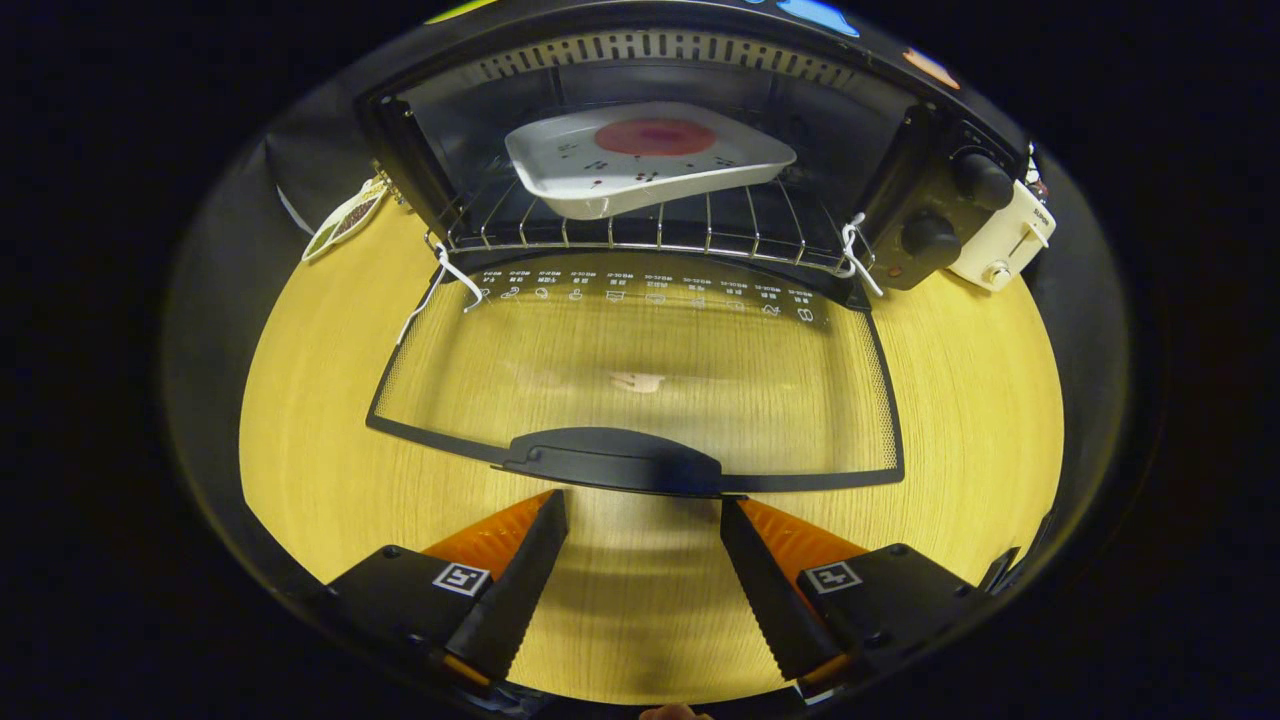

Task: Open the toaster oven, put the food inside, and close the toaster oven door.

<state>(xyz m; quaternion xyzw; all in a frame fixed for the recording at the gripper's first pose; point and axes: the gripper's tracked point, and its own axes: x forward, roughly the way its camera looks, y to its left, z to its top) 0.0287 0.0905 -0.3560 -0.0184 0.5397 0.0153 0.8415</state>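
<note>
A black toaster oven stands on the wooden table with its glass door folded down flat toward me. On the wire rack inside rests a white dish holding a round reddish piece of food. The door's black handle lies just ahead of my fingertips. My gripper is open, one finger on each side of the handle's width and a little short of it, nothing between them.
A white pop-up toaster stands right of the oven beside its two knobs. A small patterned packet lies on the table left of the oven. The wooden tabletop spreads around the door.
</note>
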